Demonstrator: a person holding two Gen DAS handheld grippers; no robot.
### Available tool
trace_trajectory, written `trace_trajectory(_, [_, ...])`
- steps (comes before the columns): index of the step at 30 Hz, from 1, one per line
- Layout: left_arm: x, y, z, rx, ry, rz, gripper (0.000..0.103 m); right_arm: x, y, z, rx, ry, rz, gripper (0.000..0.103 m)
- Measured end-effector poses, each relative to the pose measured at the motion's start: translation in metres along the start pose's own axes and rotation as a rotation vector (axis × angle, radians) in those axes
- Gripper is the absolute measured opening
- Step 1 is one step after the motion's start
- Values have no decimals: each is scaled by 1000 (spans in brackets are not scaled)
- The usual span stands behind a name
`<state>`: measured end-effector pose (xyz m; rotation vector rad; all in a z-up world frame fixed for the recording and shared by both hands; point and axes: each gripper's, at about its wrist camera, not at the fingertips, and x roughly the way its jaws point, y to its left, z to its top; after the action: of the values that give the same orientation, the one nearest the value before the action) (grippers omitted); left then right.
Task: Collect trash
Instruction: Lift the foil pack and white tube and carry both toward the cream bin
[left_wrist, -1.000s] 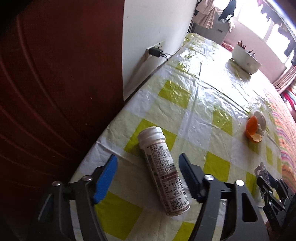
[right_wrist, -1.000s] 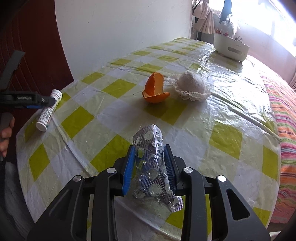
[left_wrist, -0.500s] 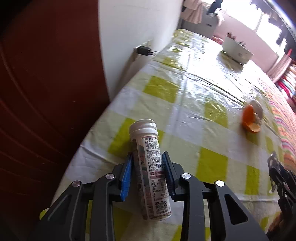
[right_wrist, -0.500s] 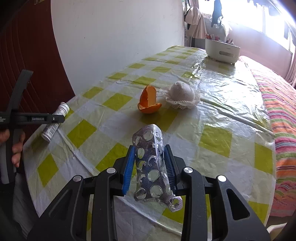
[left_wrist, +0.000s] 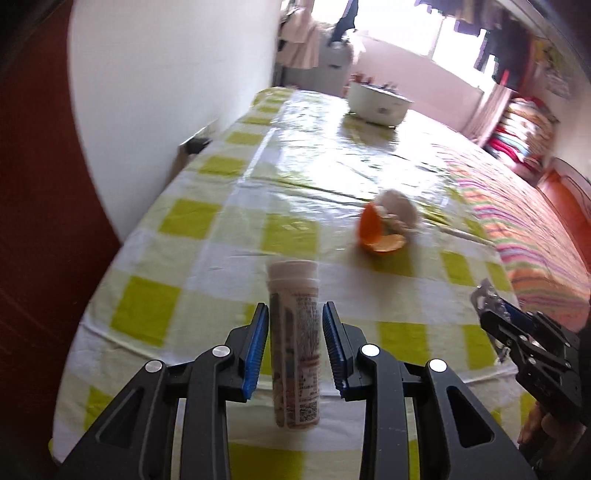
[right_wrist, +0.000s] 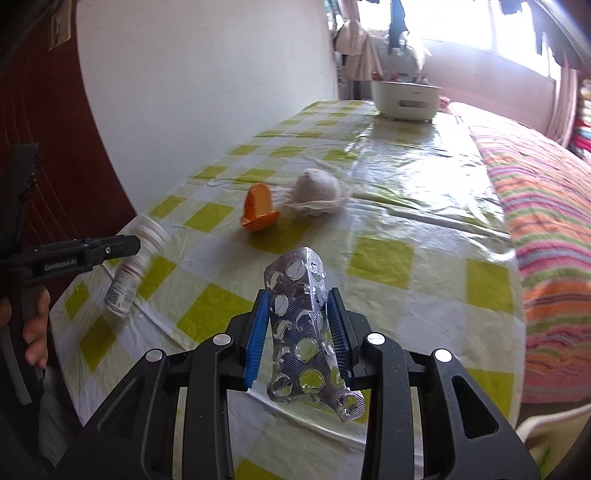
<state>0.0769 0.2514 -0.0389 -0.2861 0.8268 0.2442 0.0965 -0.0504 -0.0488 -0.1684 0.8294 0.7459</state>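
I've got the white cylindrical tablet tube (left_wrist: 294, 343) between the two pads of my left gripper (left_wrist: 294, 345), lifted above the near end of the yellow-and-white checked plastic tablecloth (left_wrist: 207, 295), cap pointing away from me. My right gripper (right_wrist: 298, 332), off to the right of it, has the crumpled silver foil blister pack (right_wrist: 301, 325) between its pads. Ahead of both, mid-table, the curled orange peel (right_wrist: 258, 214) sits just left of the white foam fruit net (right_wrist: 319, 192); they look to be touching. At the far end stands the white plastic tub (right_wrist: 404, 99). The wall runs along the table's left, the striped blanket (right_wrist: 546, 229) along its right.
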Motion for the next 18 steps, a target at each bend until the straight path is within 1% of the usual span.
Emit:
trace_trajectory(4, [0,-26,0,39,-8,-44,30,-9,-16,-8,32,-4,-20,31])
trace_trajectory(9, [1,-47,-1,66,-14,-81,30,-22,-33,-15,63,-16,-45,31])
trace_trajectory(12, [-1,-52,1,61,-30,-103,29,-29,-40,-17,81,-31,-51,31])
trace_trajectory(14, [-2,-52,2,61,-38,-112,26,-33,-43,-18,86,-39,-58,31])
trace_trajectory(15, [-2,-51,3,60,-38,-113,23,-35,-44,-17,89,-44,-62,31])
trace_trajectory(18, [0,-51,4,72,-27,-98,23,-36,-46,-19,97,-45,-60,31])
